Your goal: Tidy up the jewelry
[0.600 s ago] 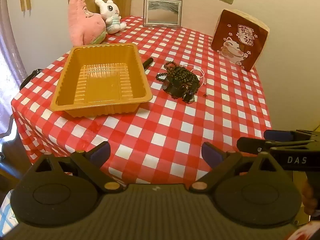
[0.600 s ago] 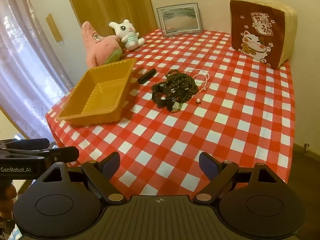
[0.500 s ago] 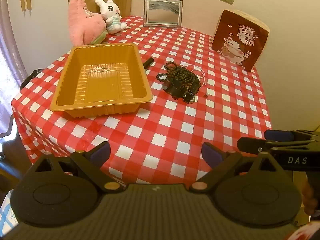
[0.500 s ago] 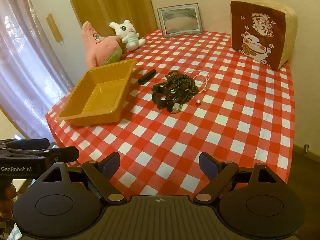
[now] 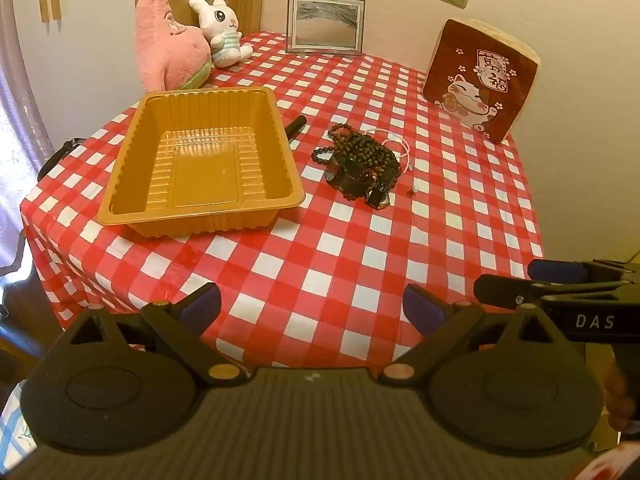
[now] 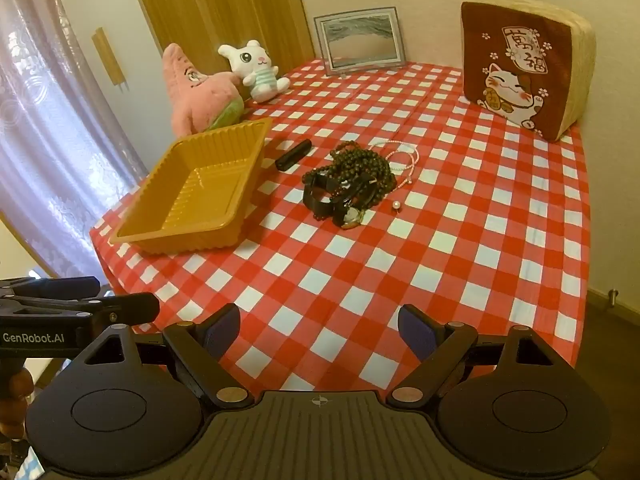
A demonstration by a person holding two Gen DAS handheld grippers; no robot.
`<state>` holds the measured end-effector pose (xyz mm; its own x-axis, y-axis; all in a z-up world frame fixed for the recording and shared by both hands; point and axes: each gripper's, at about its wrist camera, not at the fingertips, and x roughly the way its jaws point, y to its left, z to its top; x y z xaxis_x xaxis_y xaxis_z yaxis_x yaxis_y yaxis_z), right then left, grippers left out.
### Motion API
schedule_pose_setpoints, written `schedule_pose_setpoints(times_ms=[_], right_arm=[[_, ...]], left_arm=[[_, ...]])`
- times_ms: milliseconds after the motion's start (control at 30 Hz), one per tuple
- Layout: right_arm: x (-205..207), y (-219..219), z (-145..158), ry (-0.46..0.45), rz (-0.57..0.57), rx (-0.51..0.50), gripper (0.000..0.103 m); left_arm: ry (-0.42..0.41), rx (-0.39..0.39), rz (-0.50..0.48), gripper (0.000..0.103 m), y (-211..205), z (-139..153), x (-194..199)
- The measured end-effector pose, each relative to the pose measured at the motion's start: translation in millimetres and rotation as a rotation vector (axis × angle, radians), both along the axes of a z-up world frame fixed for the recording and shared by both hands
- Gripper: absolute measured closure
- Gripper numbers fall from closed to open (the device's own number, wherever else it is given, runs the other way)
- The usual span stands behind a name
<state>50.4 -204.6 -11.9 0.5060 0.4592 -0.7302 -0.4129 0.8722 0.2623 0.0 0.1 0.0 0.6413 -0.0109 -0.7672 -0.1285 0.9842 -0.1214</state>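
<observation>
So both grippers hang over the near edge of the table [image 5: 328, 264], tilted down at it, fingers spread wide with nothing between them. The left gripper [image 5: 312, 306] has the orange tray [image 5: 200, 160] ahead and a bit left of its fingers, and its view looks straight down into the empty inside; the right gripper [image 6: 319, 330] sees the tray far off to the left of its fingers, side-on, so most of the floor is hidden by the wall. The jewelry pile [image 5: 360, 164] sits ahead of both pairs of fingers, just right of the tray and not touching it. Right view shows a watch face [image 6: 352, 216] at the near end of the pile and a pink string bracelet [image 6: 400, 158] behind; from the left those are hard to make out. A small black stick thing [image 6: 294, 154] lies between tray and pile, can't tell what it is. Each view catches the other gripper only at its edge, cut off, with a bit of a hand [image 6: 16, 392] under it.
</observation>
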Motion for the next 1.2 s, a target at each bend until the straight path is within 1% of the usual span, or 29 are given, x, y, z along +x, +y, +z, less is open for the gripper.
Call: schedule_pose_setpoints(times_ms=[1200], right_arm=[[6.6, 3.3, 0.8, -0.003, 0.002, -0.002, 0.017]], left_arm=[[0.002, -0.002, 0.000, 0.006, 0.1, 0.1, 0.2]])
